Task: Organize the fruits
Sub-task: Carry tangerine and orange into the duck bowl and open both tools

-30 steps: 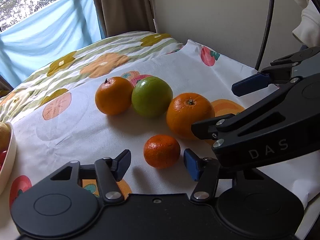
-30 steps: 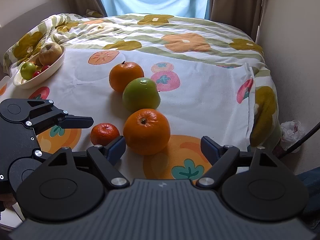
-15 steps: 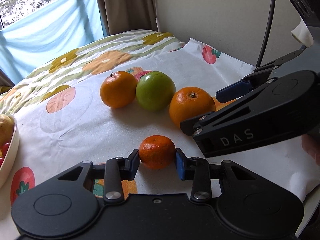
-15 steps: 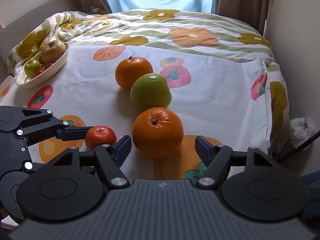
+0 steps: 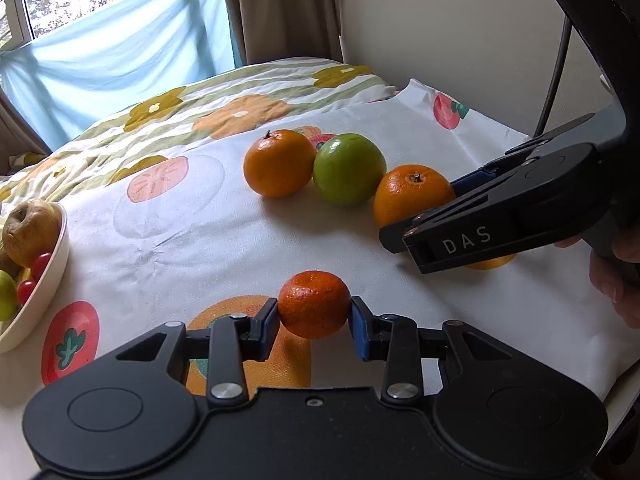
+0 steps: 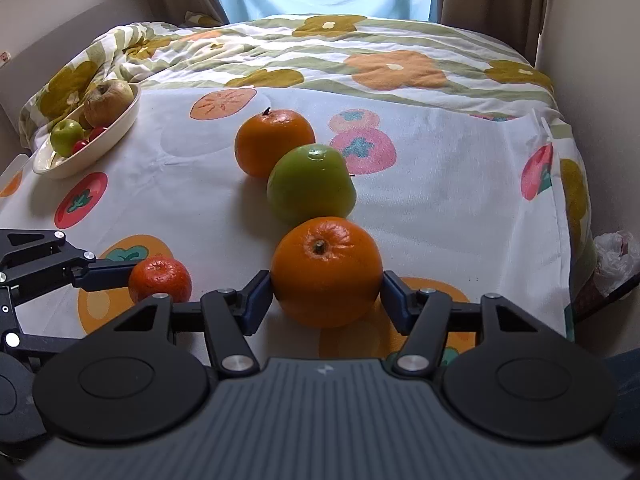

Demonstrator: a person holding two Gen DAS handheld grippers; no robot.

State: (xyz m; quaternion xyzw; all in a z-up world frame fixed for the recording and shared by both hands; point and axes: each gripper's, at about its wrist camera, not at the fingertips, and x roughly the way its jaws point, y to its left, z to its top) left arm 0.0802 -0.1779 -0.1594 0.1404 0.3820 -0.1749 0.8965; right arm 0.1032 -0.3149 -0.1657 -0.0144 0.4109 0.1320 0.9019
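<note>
My left gripper point(image 5: 313, 320) is shut on a small mandarin point(image 5: 313, 304), lifted a little off the cloth; the mandarin also shows in the right wrist view point(image 6: 160, 279). My right gripper point(image 6: 327, 298) is shut on a large orange point(image 6: 326, 271), which also shows in the left wrist view point(image 5: 412, 194). Behind it lie a green apple point(image 6: 311, 184) and a second orange point(image 6: 274, 142), touching in a row. A cream fruit bowl point(image 6: 116, 136) at the left holds a brown apple, a small green apple and cherry tomatoes.
A white fruit-print cloth point(image 6: 440, 184) covers the table, with a flowered quilt point(image 6: 360, 52) behind it. A wall stands close on the right. A plastic bag point(image 6: 614, 256) lies beyond the cloth's right edge. A black cable point(image 5: 554, 80) hangs by the wall.
Both grippers moved forward and closed: the left on the small mandarin, the right on the large orange. The left has raised the mandarin slightly.
</note>
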